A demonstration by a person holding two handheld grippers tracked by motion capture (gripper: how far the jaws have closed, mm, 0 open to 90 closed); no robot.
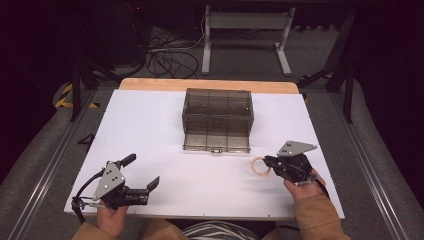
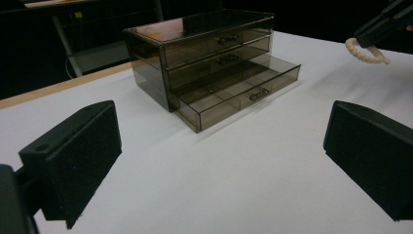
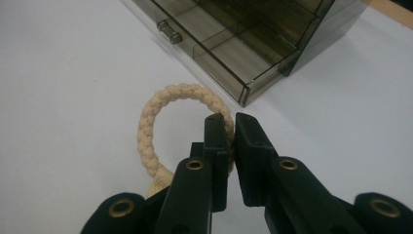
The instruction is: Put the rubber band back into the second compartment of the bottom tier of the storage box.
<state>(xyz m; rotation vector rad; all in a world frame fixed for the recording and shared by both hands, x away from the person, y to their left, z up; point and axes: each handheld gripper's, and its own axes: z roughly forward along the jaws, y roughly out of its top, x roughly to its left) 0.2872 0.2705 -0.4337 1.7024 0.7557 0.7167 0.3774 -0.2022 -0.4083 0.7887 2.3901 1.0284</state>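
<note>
A smoky transparent drawer box (image 1: 217,117) stands mid-table with its bottom drawer (image 1: 216,143) pulled out; in the left gripper view the box (image 2: 209,53) is ahead and its open drawer (image 2: 238,95) has dividers. A beige braided rope ring (image 1: 259,166) is pinched in my right gripper (image 1: 268,162), held just right of the drawer's front. The right gripper view has the jaws closed on the ring (image 3: 160,109) above the white table, gripper (image 3: 232,122). My left gripper (image 1: 142,172) rests at the near left, open and holding nothing, jaws wide in its own view (image 2: 221,161).
The white board (image 1: 150,130) covers a wooden table (image 1: 200,84). Behind it are a white desk frame (image 1: 245,35) and cables on the floor (image 1: 170,57). Metal rails run along both sides of the table.
</note>
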